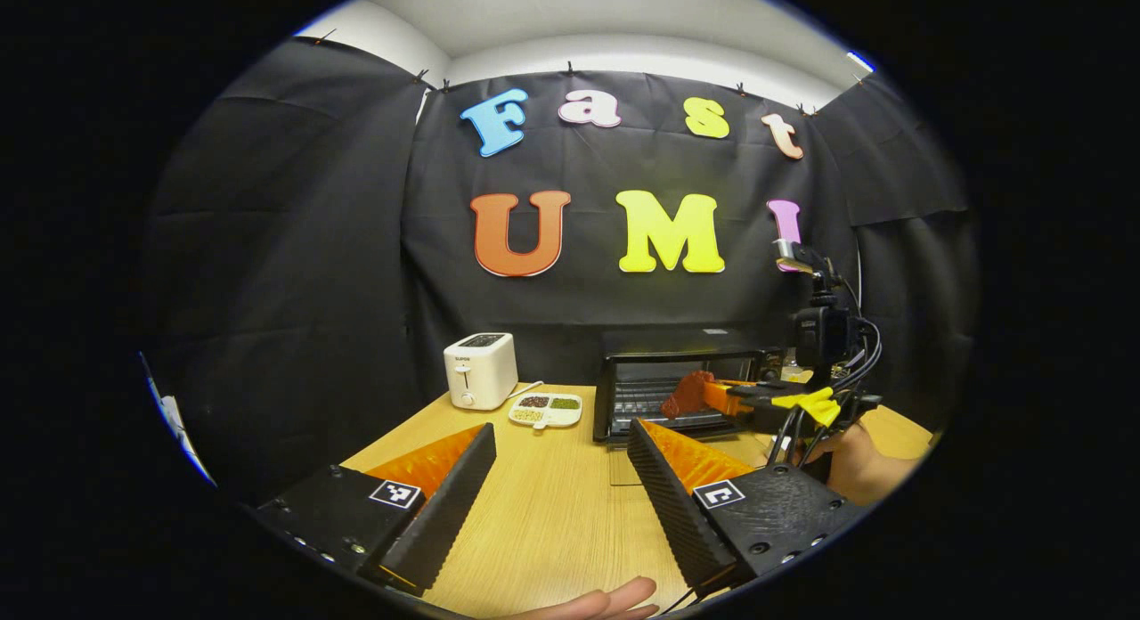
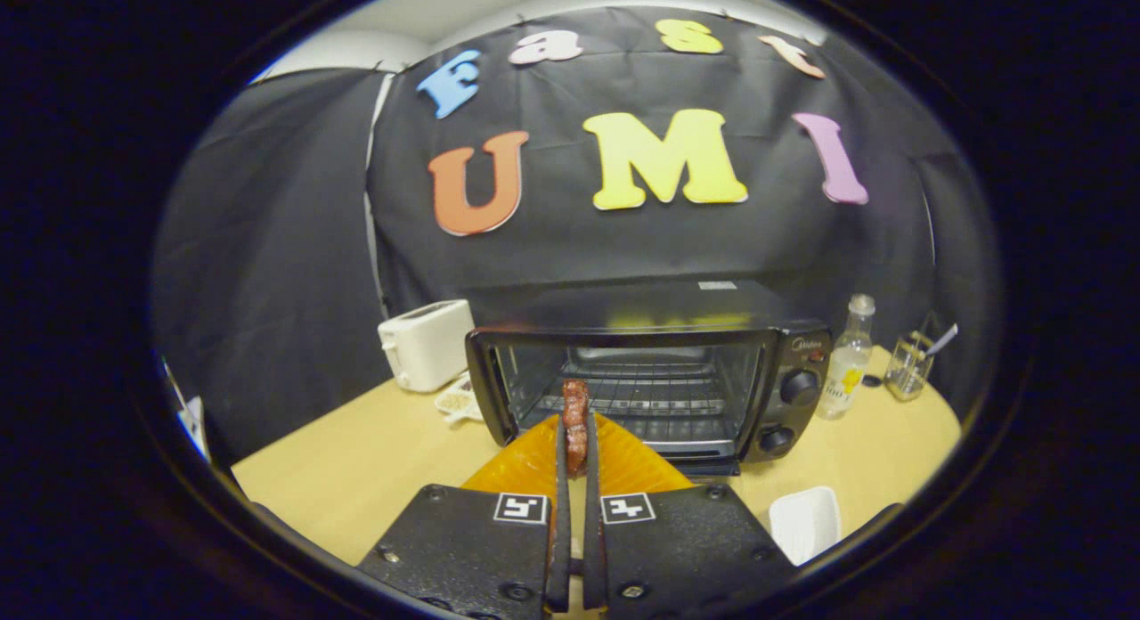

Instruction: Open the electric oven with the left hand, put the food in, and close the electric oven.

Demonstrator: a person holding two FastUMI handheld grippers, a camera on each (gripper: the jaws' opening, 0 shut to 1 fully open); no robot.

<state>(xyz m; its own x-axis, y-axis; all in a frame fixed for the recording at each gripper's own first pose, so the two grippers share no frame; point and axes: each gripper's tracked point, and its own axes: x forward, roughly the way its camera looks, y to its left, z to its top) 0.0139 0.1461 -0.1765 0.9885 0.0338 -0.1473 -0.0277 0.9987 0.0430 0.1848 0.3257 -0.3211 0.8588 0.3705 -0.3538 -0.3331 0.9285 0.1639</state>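
My right gripper (image 2: 575, 442) pinches the flat reddish-brown meat slice (image 2: 575, 422) before the black electric oven (image 2: 650, 379); thin grip, it may slip off the rack. My left gripper (image 1: 561, 477) hangs wide, empty.

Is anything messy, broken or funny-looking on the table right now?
Nothing stands out. The oven is open with its rack level, the right gripper is shut on the food in front of it, and the toaster and snack tray sit upright, nothing spilled.

Right gripper (image 2: 576, 442) clamps food (image 2: 575, 424) before open electric oven (image 2: 650, 384); toaster (image 2: 426, 342) left, bottle (image 2: 847, 357) right.
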